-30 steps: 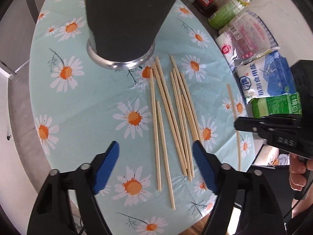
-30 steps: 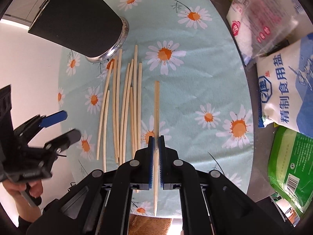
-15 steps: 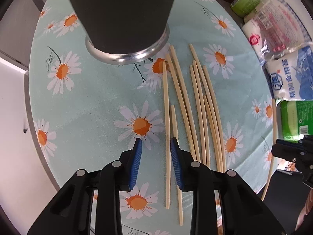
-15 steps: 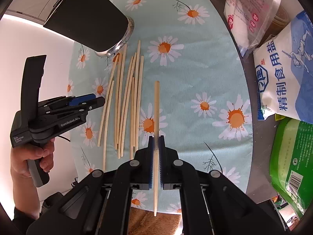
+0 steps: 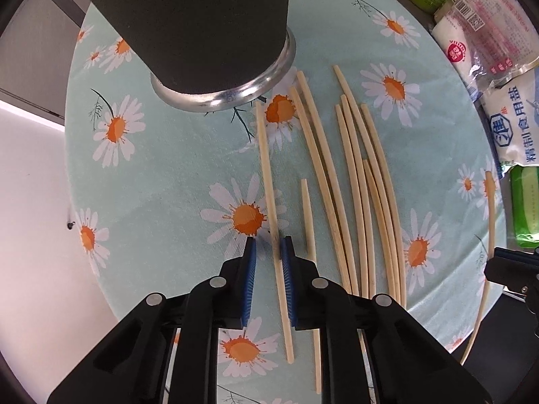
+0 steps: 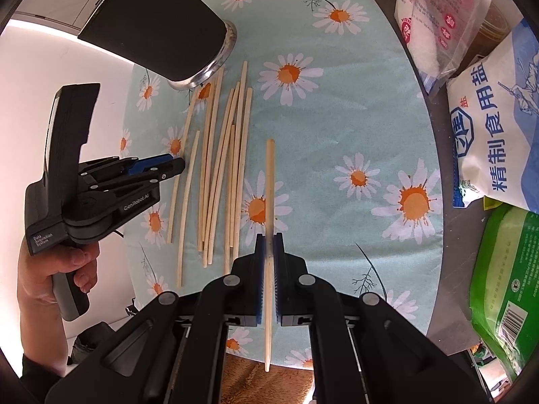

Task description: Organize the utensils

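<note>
Left tongs [image 5: 268, 240] just narrowed around the leftmost chopstick [image 5: 269, 181] on the bench [image 5: 175, 168], not visibly clamped. Right tongs [image 6: 268, 235] clenched on a lifted chopstick [image 6: 269, 181].

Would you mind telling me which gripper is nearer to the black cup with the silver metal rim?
Left. The left gripper is down among the wooden chopsticks just below the black cup; the right gripper holds one chopstick farther out, beyond the pile.
</note>
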Demonstrator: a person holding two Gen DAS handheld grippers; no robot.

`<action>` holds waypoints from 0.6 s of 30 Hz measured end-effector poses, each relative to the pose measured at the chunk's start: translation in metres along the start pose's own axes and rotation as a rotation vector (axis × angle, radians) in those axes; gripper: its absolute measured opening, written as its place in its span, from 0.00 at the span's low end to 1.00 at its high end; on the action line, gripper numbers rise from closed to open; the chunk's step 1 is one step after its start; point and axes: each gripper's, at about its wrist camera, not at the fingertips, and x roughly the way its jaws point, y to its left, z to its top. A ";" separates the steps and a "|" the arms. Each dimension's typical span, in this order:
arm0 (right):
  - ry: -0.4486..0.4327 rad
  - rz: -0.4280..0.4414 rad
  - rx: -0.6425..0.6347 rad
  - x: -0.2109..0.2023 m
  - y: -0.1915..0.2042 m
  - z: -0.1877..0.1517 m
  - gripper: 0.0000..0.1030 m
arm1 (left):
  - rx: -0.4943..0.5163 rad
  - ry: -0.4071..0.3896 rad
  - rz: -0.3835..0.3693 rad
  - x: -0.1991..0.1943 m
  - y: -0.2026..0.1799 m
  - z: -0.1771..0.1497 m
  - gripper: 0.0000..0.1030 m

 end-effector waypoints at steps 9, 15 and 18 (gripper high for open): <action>0.020 0.022 -0.029 0.003 -0.002 0.000 0.06 | -0.053 -0.007 -0.008 -0.001 -0.012 -0.003 0.04; 0.000 0.022 -0.081 -0.001 0.003 0.000 0.06 | -0.125 -0.052 -0.022 -0.015 0.000 -0.011 0.04; -0.016 0.027 -0.105 -0.008 0.006 -0.002 0.06 | -0.137 -0.092 -0.038 -0.035 0.005 -0.023 0.04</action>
